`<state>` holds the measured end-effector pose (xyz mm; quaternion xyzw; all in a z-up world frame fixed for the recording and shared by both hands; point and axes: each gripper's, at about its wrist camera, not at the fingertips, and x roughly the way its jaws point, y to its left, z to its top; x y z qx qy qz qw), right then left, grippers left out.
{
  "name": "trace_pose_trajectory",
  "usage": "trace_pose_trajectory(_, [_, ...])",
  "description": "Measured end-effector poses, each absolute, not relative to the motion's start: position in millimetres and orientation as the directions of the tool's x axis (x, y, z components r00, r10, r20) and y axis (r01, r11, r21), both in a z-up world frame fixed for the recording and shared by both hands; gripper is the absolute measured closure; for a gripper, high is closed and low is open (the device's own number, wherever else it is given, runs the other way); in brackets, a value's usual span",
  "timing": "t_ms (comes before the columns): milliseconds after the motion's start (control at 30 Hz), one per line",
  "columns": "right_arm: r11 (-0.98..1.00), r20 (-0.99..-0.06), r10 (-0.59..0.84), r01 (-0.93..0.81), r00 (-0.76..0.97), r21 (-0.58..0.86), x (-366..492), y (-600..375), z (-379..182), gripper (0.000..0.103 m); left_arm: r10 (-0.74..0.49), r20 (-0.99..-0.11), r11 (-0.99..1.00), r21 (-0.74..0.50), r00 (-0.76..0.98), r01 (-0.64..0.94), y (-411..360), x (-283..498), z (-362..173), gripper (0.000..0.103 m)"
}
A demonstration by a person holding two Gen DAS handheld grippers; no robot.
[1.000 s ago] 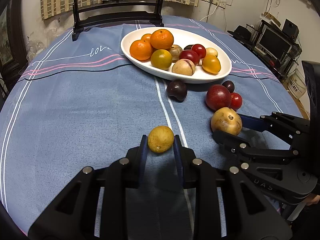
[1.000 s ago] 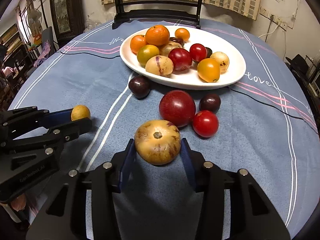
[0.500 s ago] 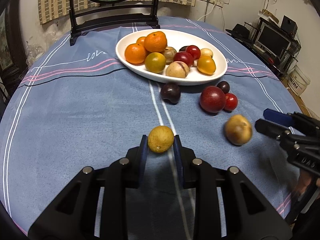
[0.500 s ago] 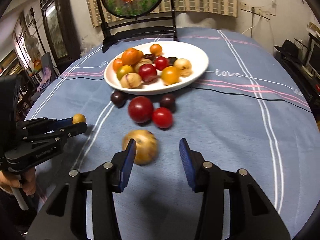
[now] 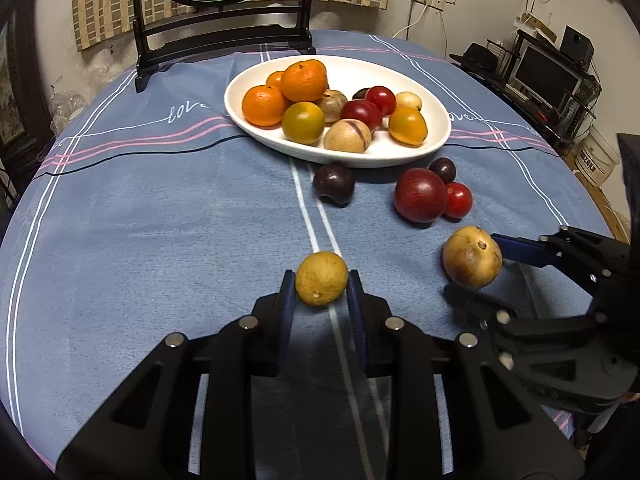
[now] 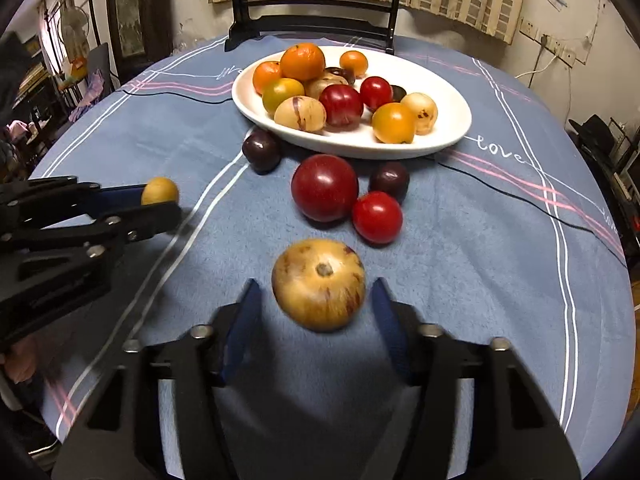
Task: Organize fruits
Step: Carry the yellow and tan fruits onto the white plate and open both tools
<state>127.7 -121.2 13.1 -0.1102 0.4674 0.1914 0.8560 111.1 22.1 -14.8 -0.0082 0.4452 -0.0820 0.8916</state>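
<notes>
A: What's the room like?

B: A cluttered room with checked curtains and a round framed picture on a black stand at the far edge of the surface, which wears a blue cloth with white and pink stripes.

A: And the left tongs?

B: Pitched steeply down toward the cloth, clenched on a small yellow fruit; both blue pads press its sides. In the right view the same fruit sits at their tips, off to the left.

A: The right tongs?

B: Also tilted down, their jaws parted. A tan, purple-streaked fruit sits between the fingers, stem scar up, with a gap showing on each side, so nothing is gripped. From the left view that fruit lies to the right, at the right tongs' tips.

A: What lies ahead of them?

B: Just beyond the right tongs, a big dark-red fruit, a red tomato touching it, and a dark plum behind. Another dark plum sits farther left, near the white oval dish, which holds oranges, tomatoes and pale fruits.

A: Any hand visible?

B: Only a blurred bit of one at the lower left edge of the right view.
</notes>
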Motion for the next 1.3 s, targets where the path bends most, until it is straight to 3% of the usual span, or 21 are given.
trace_pose_trajectory(500, [0.905, -0.753, 0.350, -0.409, 0.557, 0.119, 136, -160, 56, 0.060, -0.167, -0.772, 0.981, -0.066, 0.614, 0.184, 9, 129, 10, 0.077])
trace_pose_trajectory(733, [0.902, -0.708, 0.392, -0.398, 0.588, 0.169, 173, -170, 80, 0.060, -0.202, -0.748, 0.971, -0.067, 0.632, 0.231, -24, 183, 38, 0.077])
trace_pose_trajectory(1000, [0.908, -0.708, 0.396, -0.366, 0.585, 0.206, 214, -179, 78, 0.060, -0.172, -0.793, 0.980, -0.077, 0.585, 0.184, -39, 256, 16, 0.077])
trace_pose_trajectory(1100, [0.909, -0.714, 0.393, -0.361, 0.580, 0.207, 225, -179, 75, 0.060, -0.161, -0.790, 0.984, -0.079, 0.592, 0.162, -36, 263, 11, 0.072])
trace_pose_trajectory(1167, [0.910, -0.719, 0.390, -0.358, 0.575, 0.207, 233, -178, 73, 0.060, -0.140, -0.784, 0.986, -0.056, 0.605, 0.156, -34, 261, 10, 0.052])
trace_pose_trajectory(1300, [0.911, -0.723, 0.385, -0.362, 0.573, 0.199, 246, -171, 72, 0.060, -0.118, -0.760, 0.989, -0.032, 0.639, 0.145, -27, 252, 19, 0.043])
